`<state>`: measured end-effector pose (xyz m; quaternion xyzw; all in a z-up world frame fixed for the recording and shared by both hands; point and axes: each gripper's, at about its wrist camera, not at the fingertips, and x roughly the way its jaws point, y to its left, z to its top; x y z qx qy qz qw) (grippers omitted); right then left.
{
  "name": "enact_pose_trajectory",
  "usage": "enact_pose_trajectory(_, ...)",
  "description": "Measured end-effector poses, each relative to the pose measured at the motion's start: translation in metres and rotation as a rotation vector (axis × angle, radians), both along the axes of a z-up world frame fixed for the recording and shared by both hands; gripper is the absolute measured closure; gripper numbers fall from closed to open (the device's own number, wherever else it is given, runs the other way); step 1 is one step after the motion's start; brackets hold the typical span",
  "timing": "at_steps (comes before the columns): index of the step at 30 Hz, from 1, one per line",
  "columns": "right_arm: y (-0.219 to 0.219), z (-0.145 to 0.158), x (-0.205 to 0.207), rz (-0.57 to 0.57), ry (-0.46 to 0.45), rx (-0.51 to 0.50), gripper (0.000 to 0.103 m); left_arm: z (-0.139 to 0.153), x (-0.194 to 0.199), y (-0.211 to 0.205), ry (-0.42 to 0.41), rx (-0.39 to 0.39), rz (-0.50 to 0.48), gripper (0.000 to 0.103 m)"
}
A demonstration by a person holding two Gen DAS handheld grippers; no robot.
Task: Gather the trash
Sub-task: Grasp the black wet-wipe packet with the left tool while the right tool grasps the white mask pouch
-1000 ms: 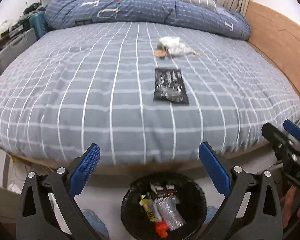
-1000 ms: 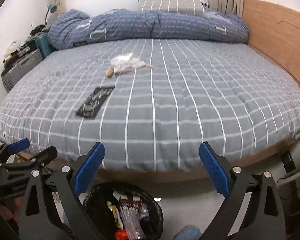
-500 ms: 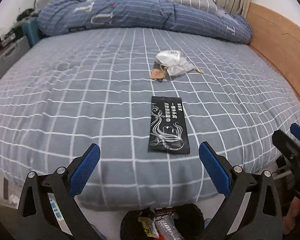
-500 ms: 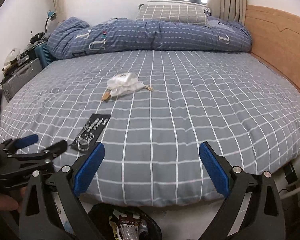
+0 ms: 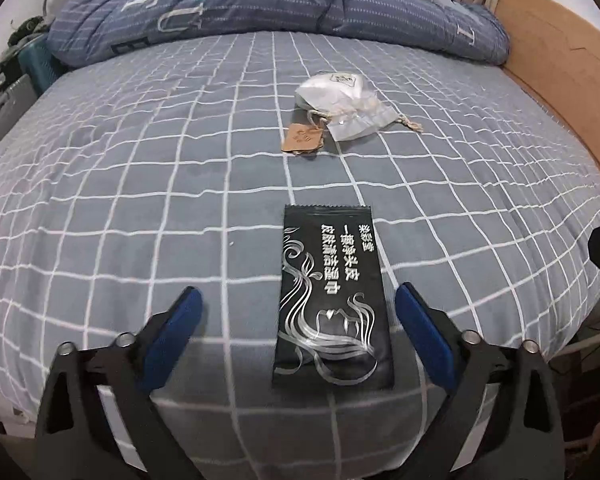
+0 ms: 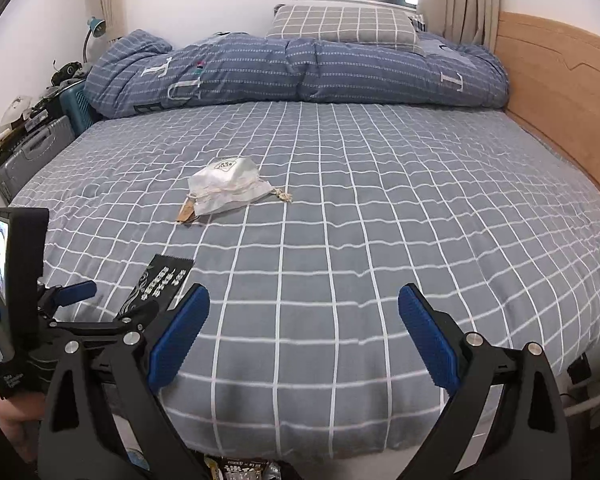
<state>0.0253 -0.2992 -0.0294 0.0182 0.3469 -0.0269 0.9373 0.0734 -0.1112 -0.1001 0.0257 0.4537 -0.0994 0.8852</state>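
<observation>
Black sachet [image 5: 332, 304] with silver lettering lies flat on the bed [image 5: 140, 184], near the foot edge, long axis running away from the edge. Left gripper [image 5: 298, 316] sits over it, blue pads either side of the sachet's near half, not touching it; jaws wide but have just been closing a bit, sachet between them. From the right wrist view the same sachet [image 6: 160, 284] shows partly hidden behind the left gripper's frame [image 6: 72, 312]. Further up the bed: white drawstring pouch [image 5: 340, 108], crumpled, with a brown paper tag [image 5: 302, 140] just beside it on the near-left, string end trailing right. Well apart from the sachet. Right gripper [image 6: 304, 328] hangs over bare grey-checked sheet to the right of the left one, jaws wide, nothing between them. Rolled blue duvet [image 6: 300, 72] across the head end, checked pillow [image 6: 340, 24] behind it, wooden board [image 6: 560, 92] along the right side. Top of a trash bin's contents [image 6: 240, 470] just visible below the bed edge.
</observation>
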Motion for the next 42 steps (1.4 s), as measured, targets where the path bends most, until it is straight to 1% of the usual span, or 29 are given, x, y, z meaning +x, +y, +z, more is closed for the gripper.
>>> enact_pose_trajectory(1,0.0,0.0,0.003,0.001,-0.005,0.01,0.012,-0.003,0.003,-0.002,0.009,0.003,-0.005,0.022)
enact_pose_trajectory(2,-0.001,0.0,0.006,0.003,-0.005,0.016,0.012,-0.004,0.005,-0.004,0.012,0.005,-0.011,0.024)
enact_pose_trajectory(4,0.0,-0.002,0.012,0.002,0.0,0.02,0.012,-0.01,0.01,-0.008,0.025,0.01,-0.022,0.033)
enact_pose_trajectory(5,0.001,-0.002,0.015,0.004,0.001,0.019,0.012,-0.011,0.012,-0.009,0.026,0.011,-0.027,0.036)
enact_pose_trajectory(7,0.003,-0.003,0.019,0.008,0.002,0.013,0.012,-0.012,0.016,-0.011,0.028,0.014,-0.034,0.053)
enact_pose_trajectory(8,0.005,-0.003,0.022,0.01,0.003,0.007,0.012,-0.012,0.017,-0.01,0.029,0.01,-0.035,0.055)
enact_pose_trajectory(9,0.006,-0.003,0.025,0.01,0.004,0.005,0.012,-0.012,0.019,-0.008,0.027,-0.004,-0.037,0.061)
enact_pose_trajectory(10,0.006,-0.003,0.026,0.011,0.004,0.006,0.012,-0.012,0.021,-0.006,0.026,-0.018,-0.036,0.064)
enact_pose_trajectory(13,0.01,-0.005,0.034,0.018,0.01,0.01,0.012,-0.011,0.024,0.0,0.028,-0.049,-0.033,0.069)
enact_pose_trajectory(20,0.026,-0.004,0.051,0.035,0.011,0.01,0.012,0.011,0.032,0.027,-0.023,-0.066,0.0,0.07)
enact_pose_trajectory(22,0.031,-0.004,0.057,0.056,0.003,0.022,0.012,0.019,0.036,0.039,-0.044,-0.069,0.02,0.07)
enact_pose_trajectory(25,0.045,0.0,0.069,0.08,-0.009,0.008,0.012,0.028,0.044,0.059,-0.06,-0.075,0.052,0.07)
enact_pose_trajectory(28,0.06,0.001,0.088,0.102,-0.007,-0.011,0.012,0.035,0.053,0.083,-0.073,-0.082,0.09,0.07)
enact_pose_trajectory(32,0.073,-0.002,0.117,0.103,0.008,-0.034,0.012,0.043,0.065,0.103,-0.095,-0.073,0.115,0.07)
enact_pose_trajectory(37,0.082,-0.009,0.153,0.109,0.028,-0.053,0.012,0.046,0.083,0.12,-0.105,-0.052,0.128,0.07)
enact_pose_trajectory(42,0.088,-0.019,0.19,0.104,0.069,-0.028,0.012,0.048,0.102,0.127,-0.113,-0.05,0.138,0.07)
